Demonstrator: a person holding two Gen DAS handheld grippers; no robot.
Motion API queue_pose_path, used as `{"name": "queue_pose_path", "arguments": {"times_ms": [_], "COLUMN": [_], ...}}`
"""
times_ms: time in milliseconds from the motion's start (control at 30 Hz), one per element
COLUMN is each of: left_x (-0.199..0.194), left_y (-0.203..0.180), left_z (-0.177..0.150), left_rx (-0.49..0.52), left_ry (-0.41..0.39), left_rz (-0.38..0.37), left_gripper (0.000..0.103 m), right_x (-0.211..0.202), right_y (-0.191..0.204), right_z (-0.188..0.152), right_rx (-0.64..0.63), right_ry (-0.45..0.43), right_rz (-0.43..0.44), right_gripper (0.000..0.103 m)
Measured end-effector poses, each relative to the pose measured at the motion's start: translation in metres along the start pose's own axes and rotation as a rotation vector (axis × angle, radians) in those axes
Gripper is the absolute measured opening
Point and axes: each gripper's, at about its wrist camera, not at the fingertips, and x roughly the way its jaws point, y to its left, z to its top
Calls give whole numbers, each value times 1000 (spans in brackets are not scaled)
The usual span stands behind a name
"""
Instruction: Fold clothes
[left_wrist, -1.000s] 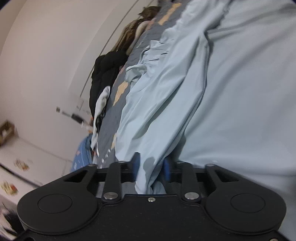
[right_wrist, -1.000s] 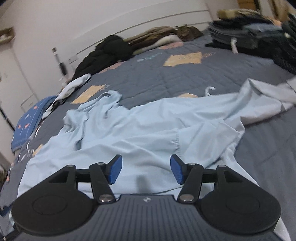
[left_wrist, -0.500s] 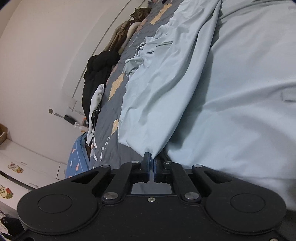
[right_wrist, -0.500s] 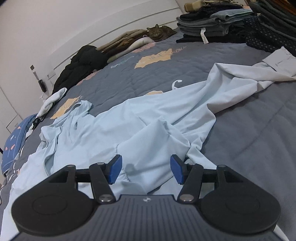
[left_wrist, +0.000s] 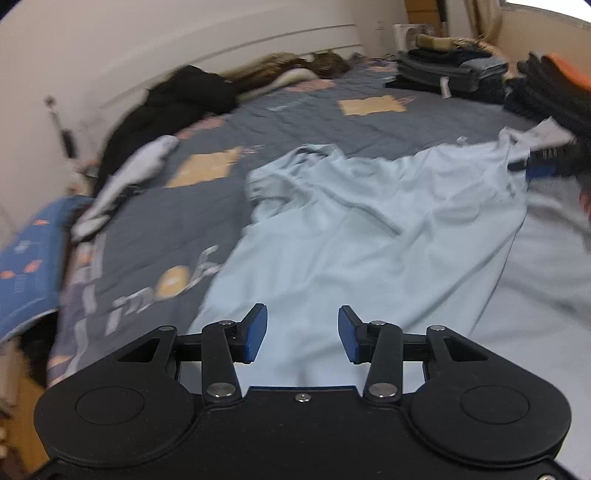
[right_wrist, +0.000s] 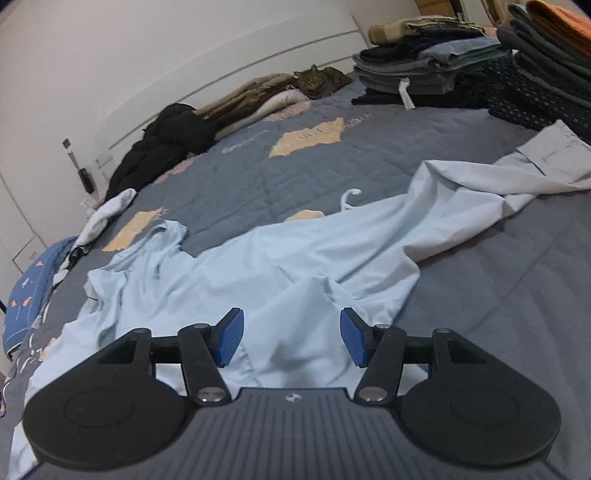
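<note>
A pale blue long-sleeved shirt (right_wrist: 295, 266) lay spread and rumpled across a grey quilted bedcover (right_wrist: 258, 173), its collar end toward the far left and one sleeve (right_wrist: 517, 184) trailing to the far right, cuff turned out. The left gripper (left_wrist: 302, 334) hovered above the near part of the shirt, its jaws opening with nothing between the blue pads; the cloth lay below them, unheld. The right gripper (right_wrist: 291, 338) stood with its jaws parted over the shirt's crumpled near edge, its pads likewise pressing on nothing.

By the look of it, the fold was at an early stage: the body was partly laid out, while the sleeve and a bunched ridge near the right gripper remained unsmoothed. The next move would likely call for a fresh pinch on an edge or on the sleeve, so that it could be drawn in over the body.

At the far side, a tabby cat (right_wrist: 319, 79) rested by the wall near a heap of black clothing (right_wrist: 166, 144), and stacks of folded garments (right_wrist: 443, 70) stood at the far right. No brand, label or legible writing could be made out; the bedcover's printed marks were too blurred to read.
</note>
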Motion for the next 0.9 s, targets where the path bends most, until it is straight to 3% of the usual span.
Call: {"name": "queue_pose_path", "arguments": {"times_ms": [233,367,500,533,567,633,733,900], "left_x": [80,115,139,143,146,149,145,141], "left_y": [-35,-44,-42,-41,-39,-38,-37,-24], "left_z": [32,36,41,42,42,45,52,72], "left_rx": [151,172,186,179,168,150,140,49], "left_ry": [101,176,235,244,251,261,229,123], "left_rz": [-81,-153,-164,-167,-177,-195,-177,-71], "left_gripper": [42,42,42,36,16,2,1,1], "right_x": [-12,-19,-24,-25,-27,-29,-32,-35], "right_y": [0,10,17,18,19,20,19,15], "right_z": [11,13,14,14,14,15,18,19], "right_rx": [4,-55,-72,-71,-71,-72,-57,-20], "right_ry": [9,10,20,22,20,16,13,15], "right_rz": [23,47,77,87,94,106,117,133], "right_gripper": [57,57,57,57,57,57,57,57]}}
